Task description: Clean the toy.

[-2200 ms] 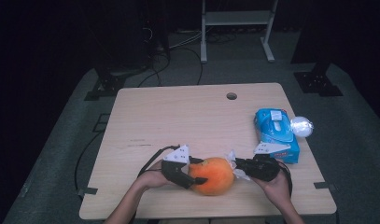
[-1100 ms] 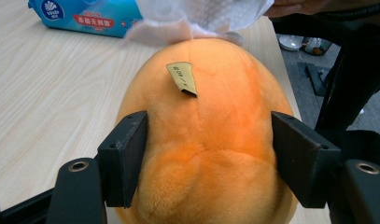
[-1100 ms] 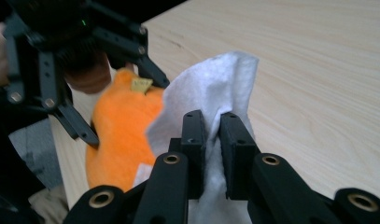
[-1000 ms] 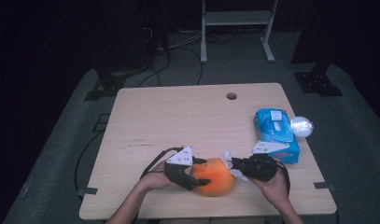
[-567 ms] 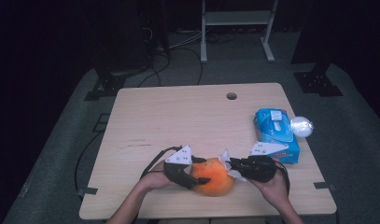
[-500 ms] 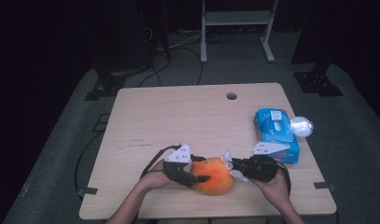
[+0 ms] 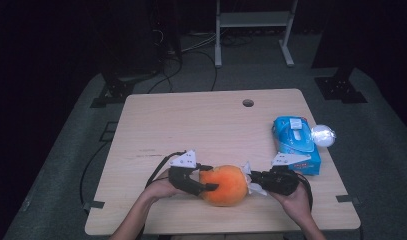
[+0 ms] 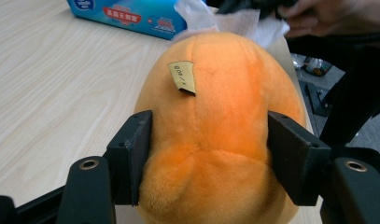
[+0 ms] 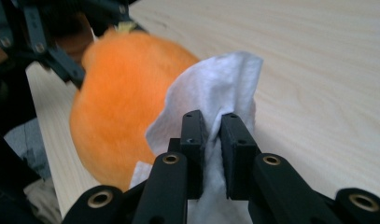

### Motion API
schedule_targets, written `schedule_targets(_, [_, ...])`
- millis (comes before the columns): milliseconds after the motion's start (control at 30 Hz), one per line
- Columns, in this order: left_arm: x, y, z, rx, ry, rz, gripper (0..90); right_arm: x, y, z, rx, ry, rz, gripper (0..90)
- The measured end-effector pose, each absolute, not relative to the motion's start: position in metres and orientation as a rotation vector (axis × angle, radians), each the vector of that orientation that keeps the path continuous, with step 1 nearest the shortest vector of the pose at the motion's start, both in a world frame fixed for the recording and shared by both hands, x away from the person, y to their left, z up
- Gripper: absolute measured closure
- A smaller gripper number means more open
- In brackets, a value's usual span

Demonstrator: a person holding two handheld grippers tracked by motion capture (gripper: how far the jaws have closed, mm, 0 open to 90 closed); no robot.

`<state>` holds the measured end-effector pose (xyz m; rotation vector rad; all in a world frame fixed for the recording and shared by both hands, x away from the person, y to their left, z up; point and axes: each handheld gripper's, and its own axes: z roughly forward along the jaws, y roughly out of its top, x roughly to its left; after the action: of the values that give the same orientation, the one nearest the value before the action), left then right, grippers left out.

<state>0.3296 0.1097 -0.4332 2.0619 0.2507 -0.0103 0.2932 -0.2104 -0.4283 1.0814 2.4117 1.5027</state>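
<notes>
A: Where is the orange plush toy [image 7: 224,185]?

B: Near the front edge of the table [image 7: 191,125], between the two hands. In the left gripper view it sits so close that its bottom is cut off by the frame, and the side facing away is out of sight.

A: And the left gripper [image 7: 205,179]?

B: Its jaws have just been closing, and they press into the plush from both sides, so it is clamped on the toy. A small tan tag [image 8: 183,77] lies on top of the fur; the print on it is too small to read.

A: The right gripper [image 9: 211,135]?

B: Pinched shut on a white tissue [image 9: 215,93]. The sheet runs up between the jaws and its lower part drops out of the frame. From above, the tissue peeks out just beside the toy's right flank, and I cannot tell whether it touches the fur. The toy is blurred in the right gripper view.

A: Anything else on the table?

B: A blue tissue pack [image 7: 296,145] by the right edge, with a crumpled white ball [image 7: 323,135] just beside it. In the left gripper view the pack is cut off at the top, so its label is partly lost. A small round hole [image 7: 248,103] sits near the far edge. The room behind is too dark to make out much
</notes>
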Motion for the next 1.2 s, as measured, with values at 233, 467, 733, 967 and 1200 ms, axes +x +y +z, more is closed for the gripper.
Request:
schedule_targets(233, [0.328,0.11,-0.434,2.073,0.221,-0.029,35.1,0.29,-0.202,-0.424,1.039,2.42,1.538,79.6])
schedule_targets(467, [0.323,0.101,-0.435,2.076,0.191,-0.041,34.1,0.284,-0.198,-0.413,1.0,2.379,1.536,79.9])
schedule_targets(733, [0.322,0.1,-0.437,2.062,0.195,-0.049,29.6,0.287,-0.195,-0.42,0.984,2.432,1.543,79.4])
schedule_targets(967, [0.318,0.097,-0.436,2.067,0.161,-0.034,29.6,0.286,-0.198,-0.411,0.989,2.379,1.582,79.6])
schedule_targets(1200, [0.323,0.098,-0.436,2.091,0.221,-0.063,13.1,0.287,-0.195,-0.417,0.954,2.456,1.543,79.4])
